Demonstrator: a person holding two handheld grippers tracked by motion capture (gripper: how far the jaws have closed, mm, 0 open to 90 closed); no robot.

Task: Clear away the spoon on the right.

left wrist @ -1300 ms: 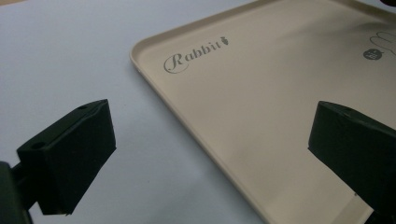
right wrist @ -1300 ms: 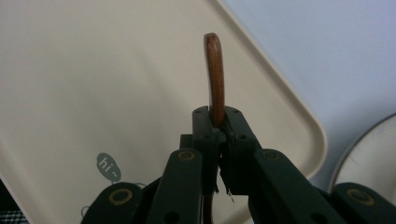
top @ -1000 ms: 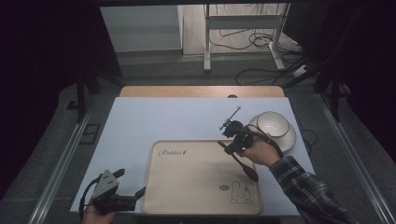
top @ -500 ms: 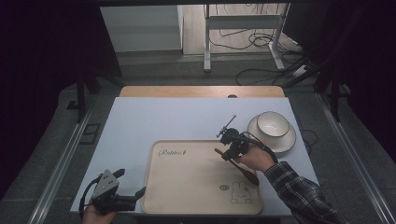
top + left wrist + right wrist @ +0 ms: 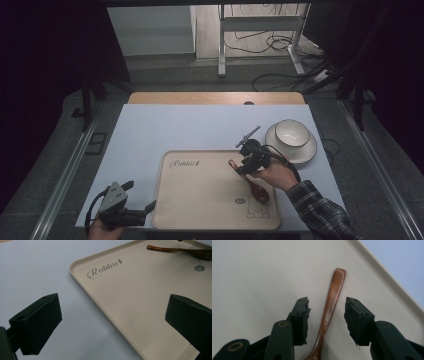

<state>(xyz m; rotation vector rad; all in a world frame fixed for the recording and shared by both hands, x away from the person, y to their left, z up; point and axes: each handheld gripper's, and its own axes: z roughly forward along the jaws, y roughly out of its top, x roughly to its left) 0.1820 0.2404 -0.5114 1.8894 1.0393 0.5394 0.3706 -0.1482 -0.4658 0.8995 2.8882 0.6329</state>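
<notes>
A person at a pale blue surface (image 5: 165, 130) worked two hand-held tools over a cream tray (image 5: 200, 200) printed "Rabbit" near its far left corner and a small animal drawing near its near right corner. The right tool (image 5: 243, 167), held in the right hand (image 5: 275, 175) with a plaid sleeve (image 5: 320, 212) behind it, hovered low over the tray's right part. Its jaws stood spread to either side of the handle of a brown wooden spoon (image 5: 329, 312), with a clear gap on each side and no pad touching the wood. The spoon lay flat on the tray near the right rim, its handle end pointing toward the tray's far edge and its bowl (image 5: 260, 195) toward the person, just beside the animal drawing.

The left tool (image 5: 141, 210) rested at the near left corner of the surface, gripped from below by the left hand (image 5: 102, 231). Its jaws were spread wide and empty, aimed across the tray's left rim (image 5: 100, 307).

Off the tray, at the right of the surface, a white bowl (image 5: 291, 133) sat on a white saucer (image 5: 307, 150). A wooden strip (image 5: 215, 98) ran along the far edge of the surface.
</notes>
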